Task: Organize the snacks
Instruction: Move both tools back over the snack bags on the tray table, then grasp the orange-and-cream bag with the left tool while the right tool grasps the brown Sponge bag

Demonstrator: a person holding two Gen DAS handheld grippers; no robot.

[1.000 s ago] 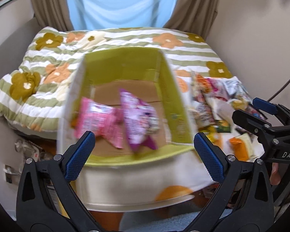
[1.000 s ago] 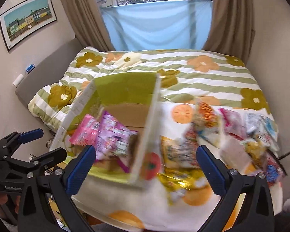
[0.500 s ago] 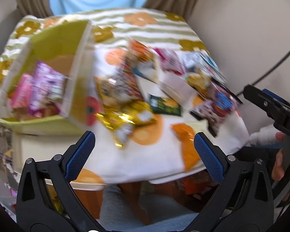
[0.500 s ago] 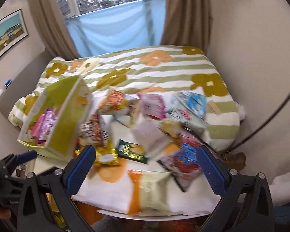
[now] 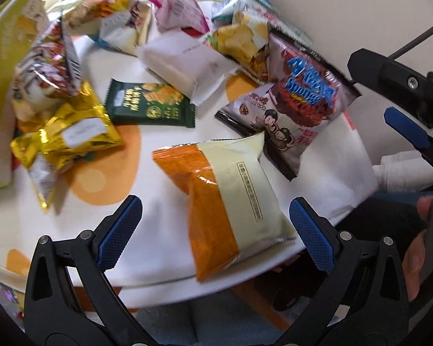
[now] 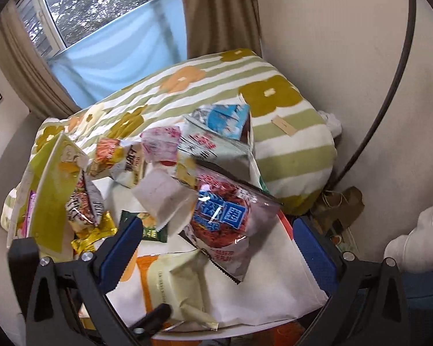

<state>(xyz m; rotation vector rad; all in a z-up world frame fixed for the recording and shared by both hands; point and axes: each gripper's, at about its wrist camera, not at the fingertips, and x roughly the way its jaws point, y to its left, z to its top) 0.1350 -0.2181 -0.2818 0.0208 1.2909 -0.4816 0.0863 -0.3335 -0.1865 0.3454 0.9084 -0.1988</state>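
Several snack packets lie on a white cloth with orange dots (image 5: 106, 178). An orange and cream packet (image 5: 225, 201) lies nearest, just beyond my open, empty left gripper (image 5: 213, 230), between its fingertips. A red and blue sponge snack bag (image 5: 297, 106) lies right of it. A green cracker packet (image 5: 150, 105) and a gold packet (image 5: 75, 135) lie to the left. My right gripper (image 6: 216, 248) is open and empty, above the sponge snack bag (image 6: 228, 219) and the cream packet (image 6: 170, 282). The yellow-green box (image 6: 49, 190) stands at the left with pink packets inside.
A bed with a striped flowered blanket (image 6: 274, 115) lies behind the table. A wall (image 6: 346, 57) and a dark cable (image 6: 389, 86) are on the right. A white wrapped packet (image 5: 182, 60) and more bags crowd the far table side.
Both grippers have swung right from the box and dropped close to the loose snacks. The left gripper now hovers at the orange and cream packet. Both stay open.
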